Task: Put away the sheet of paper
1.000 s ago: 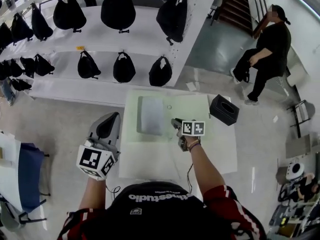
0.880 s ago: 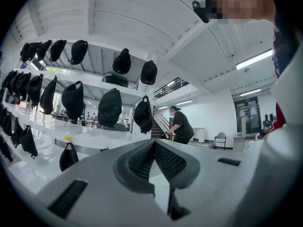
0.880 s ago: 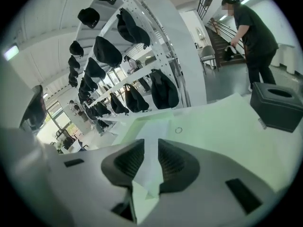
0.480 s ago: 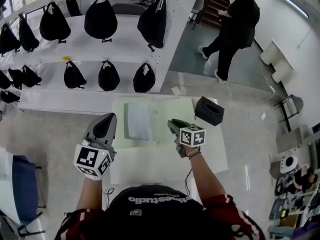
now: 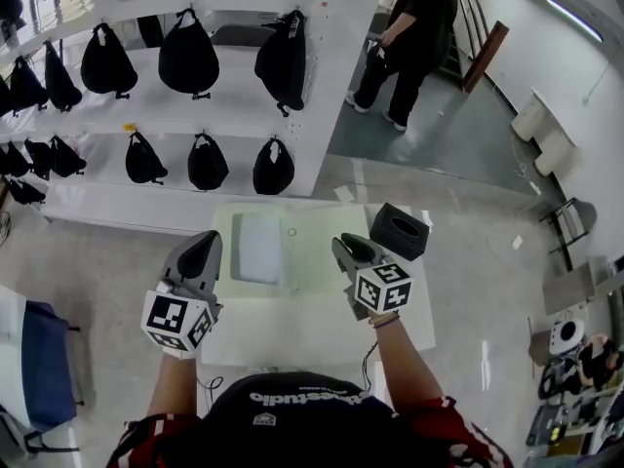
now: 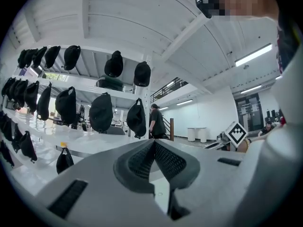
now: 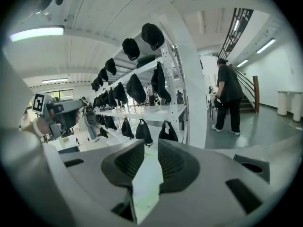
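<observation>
A pale grey sheet (image 5: 258, 247) lies flat on the light green mat (image 5: 312, 227) at the far half of the white table (image 5: 292, 334). My left gripper (image 5: 207, 242) hovers just left of the sheet with its jaws shut and nothing between them; in its own view the left gripper (image 6: 154, 143) shows its ribbed pads meeting at the tip. My right gripper (image 5: 343, 245) hangs right of the sheet, clear of it. Its jaws stand a little apart and empty, and in its own view the right gripper (image 7: 150, 150) shows the mat through the gap.
A black tissue box (image 5: 398, 230) sits at the table's far right corner, close to the right gripper. White shelves (image 5: 195, 105) hung with black bags (image 5: 188, 58) stand behind the table. A person in black (image 5: 409, 42) walks near the stairs.
The right gripper has drawn away from the sheet's right edge and the left one has come closer to its left edge. The person in the background walked left toward the stairs.
</observation>
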The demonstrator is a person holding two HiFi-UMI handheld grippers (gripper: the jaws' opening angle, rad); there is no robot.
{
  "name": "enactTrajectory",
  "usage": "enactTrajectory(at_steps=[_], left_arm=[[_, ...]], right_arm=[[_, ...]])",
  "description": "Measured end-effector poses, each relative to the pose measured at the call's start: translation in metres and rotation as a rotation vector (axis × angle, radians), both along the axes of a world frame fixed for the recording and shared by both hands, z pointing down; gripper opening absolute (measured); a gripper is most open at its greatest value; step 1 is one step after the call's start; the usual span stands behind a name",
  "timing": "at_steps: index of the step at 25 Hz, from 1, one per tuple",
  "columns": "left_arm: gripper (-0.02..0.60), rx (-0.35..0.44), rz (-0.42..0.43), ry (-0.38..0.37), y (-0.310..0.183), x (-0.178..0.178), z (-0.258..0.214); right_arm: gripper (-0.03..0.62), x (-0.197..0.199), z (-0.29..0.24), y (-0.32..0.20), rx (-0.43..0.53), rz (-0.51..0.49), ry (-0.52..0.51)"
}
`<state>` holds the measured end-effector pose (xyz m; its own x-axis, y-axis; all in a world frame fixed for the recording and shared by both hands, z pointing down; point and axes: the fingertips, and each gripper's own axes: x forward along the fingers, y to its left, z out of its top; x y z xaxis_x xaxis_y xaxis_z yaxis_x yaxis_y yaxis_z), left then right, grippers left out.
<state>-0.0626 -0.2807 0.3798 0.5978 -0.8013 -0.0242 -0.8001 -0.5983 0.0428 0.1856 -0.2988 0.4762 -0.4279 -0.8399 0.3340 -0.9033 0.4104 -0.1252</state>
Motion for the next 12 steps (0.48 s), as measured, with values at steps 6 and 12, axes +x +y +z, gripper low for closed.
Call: enactTrajectory(at_steps=[6,12], left_arm=[[0.003,0.017,-0.037,-0.019,0.019,0.017,-0.011],[0.003,0.034,-0.054,-0.002,0.044,0.044,-0.027]], right_arm=[[0.093,0.011,-0.035,0.024,0.093,-0.027,-0.007],[0.092,0.027,-0.071,0.05,0.185,-0.043,-0.033]])
